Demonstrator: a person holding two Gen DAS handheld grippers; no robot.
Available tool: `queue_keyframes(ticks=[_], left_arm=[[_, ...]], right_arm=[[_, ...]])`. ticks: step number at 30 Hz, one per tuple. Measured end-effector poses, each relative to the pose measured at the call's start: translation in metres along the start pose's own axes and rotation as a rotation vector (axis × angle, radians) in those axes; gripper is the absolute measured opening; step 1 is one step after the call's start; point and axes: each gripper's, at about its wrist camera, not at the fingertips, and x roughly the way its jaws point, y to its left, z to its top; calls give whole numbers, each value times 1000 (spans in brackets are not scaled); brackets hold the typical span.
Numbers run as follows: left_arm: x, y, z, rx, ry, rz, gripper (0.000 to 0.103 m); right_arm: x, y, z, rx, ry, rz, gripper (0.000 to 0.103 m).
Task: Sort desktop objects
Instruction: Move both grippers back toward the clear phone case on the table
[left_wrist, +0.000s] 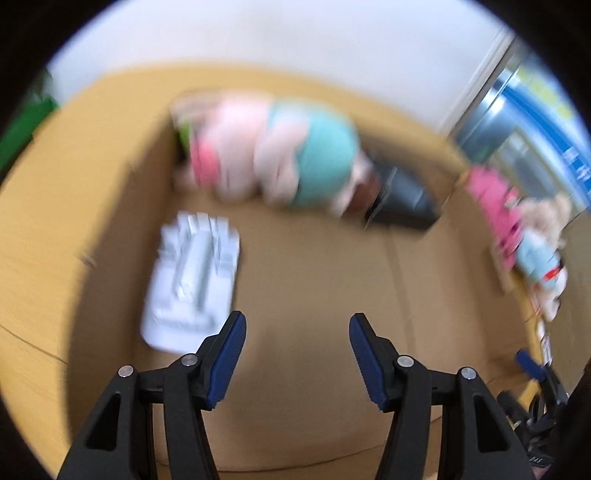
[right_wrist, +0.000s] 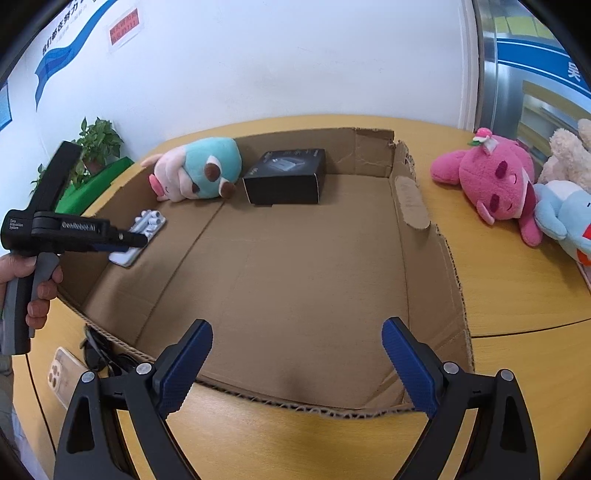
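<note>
A shallow cardboard box (right_wrist: 424, 266) lies on the round wooden table (right_wrist: 517, 295). In it are a white pack of small tubes (left_wrist: 192, 280) (right_wrist: 147, 225), a teal-and-pink plush (left_wrist: 295, 158) (right_wrist: 199, 170) and a black box (left_wrist: 402, 199) (right_wrist: 288, 177). My left gripper (left_wrist: 297, 321) is open and empty, just above the box floor right of the white pack; the right wrist view shows it at the box's left (right_wrist: 136, 240). My right gripper (right_wrist: 297, 330) is open and empty over the box's near wall. The left view is blurred.
A pink plush (right_wrist: 491, 177), a light blue plush (right_wrist: 561, 218) and a beige plush (right_wrist: 565, 151) lie on the table right of the box. A phone (right_wrist: 62, 373) and black sunglasses (right_wrist: 99, 354) lie at the near left. A potted plant (right_wrist: 96, 144) stands behind.
</note>
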Motion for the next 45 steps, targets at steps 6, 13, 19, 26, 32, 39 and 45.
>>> queue_keyframes(ticks=[6,13,19,26,32,39,45], left_arm=[[-86,-36,-15,183,-265,141,67],[-155,-34,-58,273,-468,234,79],[-153,-18,-93,245,-412,196,13],[-145,11,-129,211,-362,160,60],[-132,44,-156,169,-274,156,65],[-107,93,-177,18,-98,52,65],[-82,110,-194,-36,-11,-44,65]], right_arm=[[-36,16,5,-22,-103,14,96],[-64,40,0,-59,-173,61,96],[-69,51,-19,-79,-150,98,43],[-65,72,-46,-98,-107,164,95],[-42,114,-72,-145,0,251,95],[-4,172,-102,-188,163,478,95],[27,194,-105,-171,225,550,95]])
